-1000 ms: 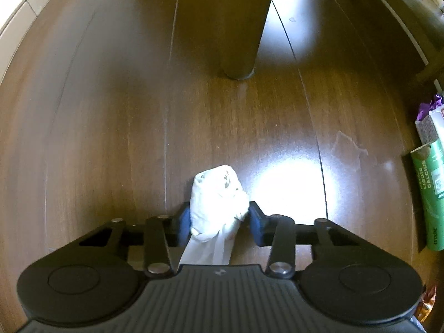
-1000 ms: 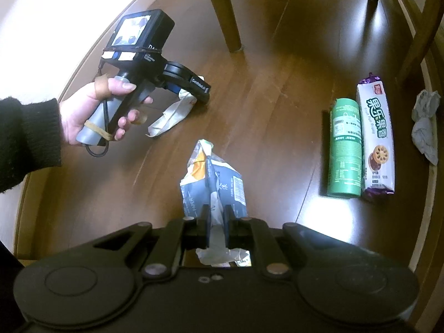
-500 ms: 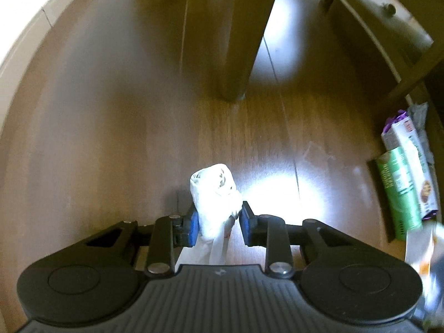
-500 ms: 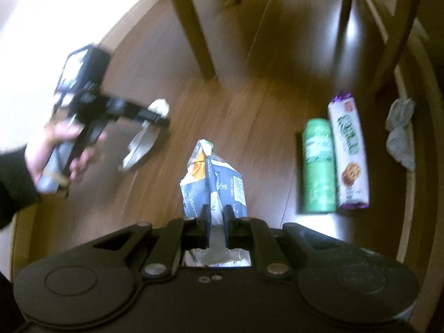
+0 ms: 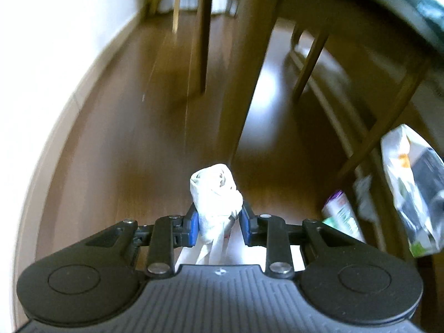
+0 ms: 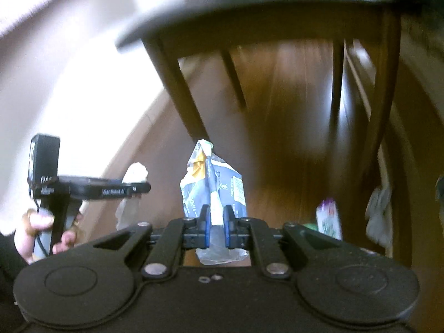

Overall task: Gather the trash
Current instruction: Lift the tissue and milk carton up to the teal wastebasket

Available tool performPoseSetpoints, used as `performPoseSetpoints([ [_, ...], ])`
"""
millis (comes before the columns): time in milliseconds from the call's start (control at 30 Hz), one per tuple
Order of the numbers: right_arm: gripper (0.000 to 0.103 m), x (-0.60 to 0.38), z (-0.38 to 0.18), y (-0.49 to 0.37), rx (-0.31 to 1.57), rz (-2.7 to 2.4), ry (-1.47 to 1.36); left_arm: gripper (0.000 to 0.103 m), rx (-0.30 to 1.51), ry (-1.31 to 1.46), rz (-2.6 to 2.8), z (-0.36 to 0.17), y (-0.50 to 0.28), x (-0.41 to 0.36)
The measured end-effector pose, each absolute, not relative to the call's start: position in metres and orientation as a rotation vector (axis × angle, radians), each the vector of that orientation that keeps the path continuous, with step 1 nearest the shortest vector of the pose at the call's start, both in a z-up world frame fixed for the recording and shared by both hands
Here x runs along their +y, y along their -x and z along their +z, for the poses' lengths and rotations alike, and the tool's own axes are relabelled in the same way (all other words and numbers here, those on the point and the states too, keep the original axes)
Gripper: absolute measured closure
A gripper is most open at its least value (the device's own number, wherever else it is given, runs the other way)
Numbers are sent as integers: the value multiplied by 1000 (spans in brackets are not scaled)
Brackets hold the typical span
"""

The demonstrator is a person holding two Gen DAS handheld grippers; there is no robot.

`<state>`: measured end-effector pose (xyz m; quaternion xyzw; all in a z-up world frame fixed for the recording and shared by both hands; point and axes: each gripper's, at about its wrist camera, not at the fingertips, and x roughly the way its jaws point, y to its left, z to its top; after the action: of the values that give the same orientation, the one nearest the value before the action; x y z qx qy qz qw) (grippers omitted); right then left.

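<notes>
My left gripper [image 5: 219,219] is shut on a crumpled white wrapper [image 5: 213,188], whose tail hangs down behind the blue pads, well above the wooden floor [image 5: 125,152]. My right gripper [image 6: 217,219] is shut on a grey and orange snack bag [image 6: 213,180], pinched flat between its pads. In the right wrist view the left gripper [image 6: 138,187] hangs at the left in a person's hand [image 6: 36,227], with the white wrapper [image 6: 136,172] at its tip. The snack bag [image 5: 408,183] shows blurred at the right edge of the left wrist view.
A table leg [image 5: 249,83] and chair legs [image 5: 308,66] stand ahead, under a dark table edge [image 6: 249,11]. A purple biscuit pack [image 6: 328,219], a green tube [image 5: 344,224] and crumpled tissue [image 6: 380,213] lie on the floor at the right. A pale wall [image 5: 55,55] runs along the left.
Both grippers rose from the floor with their trash and tilted up, so table and chair legs now fill the views. The left jaws closed tighter on the white wrapper.
</notes>
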<state>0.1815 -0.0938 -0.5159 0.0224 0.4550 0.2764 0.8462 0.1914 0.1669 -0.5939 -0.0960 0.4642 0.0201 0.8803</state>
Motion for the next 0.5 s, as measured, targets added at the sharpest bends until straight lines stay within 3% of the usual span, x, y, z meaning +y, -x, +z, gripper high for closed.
performPoseSetpoints([
  [500, 94, -133, -329, -214, 562, 626, -95, 74, 634, 129, -91, -379, -217, 113],
])
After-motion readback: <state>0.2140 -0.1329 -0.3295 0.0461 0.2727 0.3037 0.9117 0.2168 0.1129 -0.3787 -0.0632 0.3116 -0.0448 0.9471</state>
